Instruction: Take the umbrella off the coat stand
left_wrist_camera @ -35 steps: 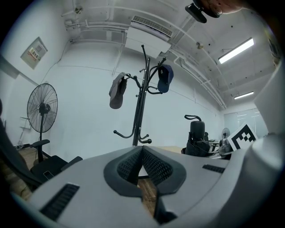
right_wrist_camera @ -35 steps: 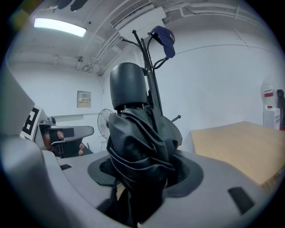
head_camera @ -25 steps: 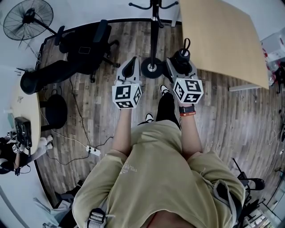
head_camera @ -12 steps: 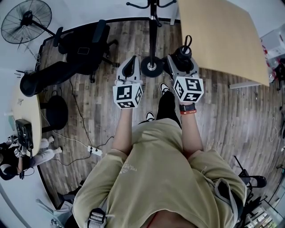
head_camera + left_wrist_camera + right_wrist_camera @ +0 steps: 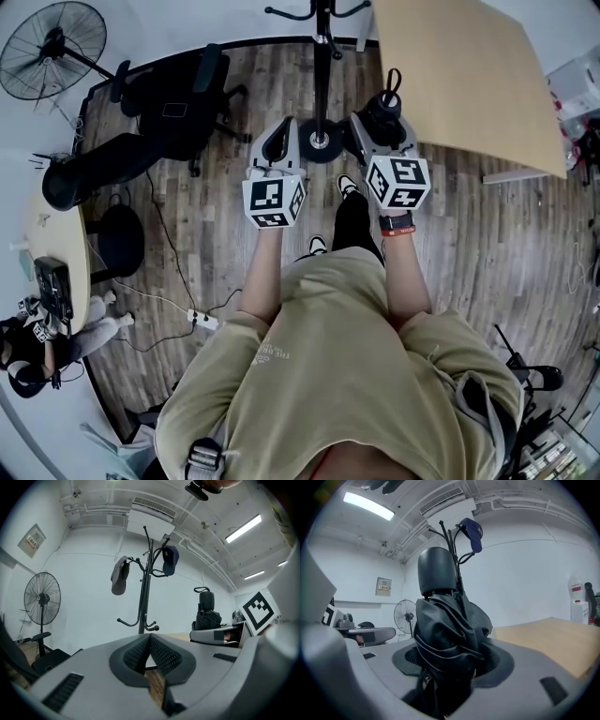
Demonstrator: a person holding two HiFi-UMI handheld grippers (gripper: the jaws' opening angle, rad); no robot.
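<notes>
- The left gripper [image 5: 149, 639] has barely shifted over the last second. Its jaws are pressed together at the tips on nothing, and it points level at the coat stand [image 5: 144, 588].
- The stand carries only two caps on its hooks, and no umbrella hangs there now.
- The right gripper [image 5: 382, 127] has also held its place. Its jaws are partly spread and pinch the folded black umbrella [image 5: 445, 634], which stands upright between them, clear of the stand. The removal looks essentially done.
</notes>
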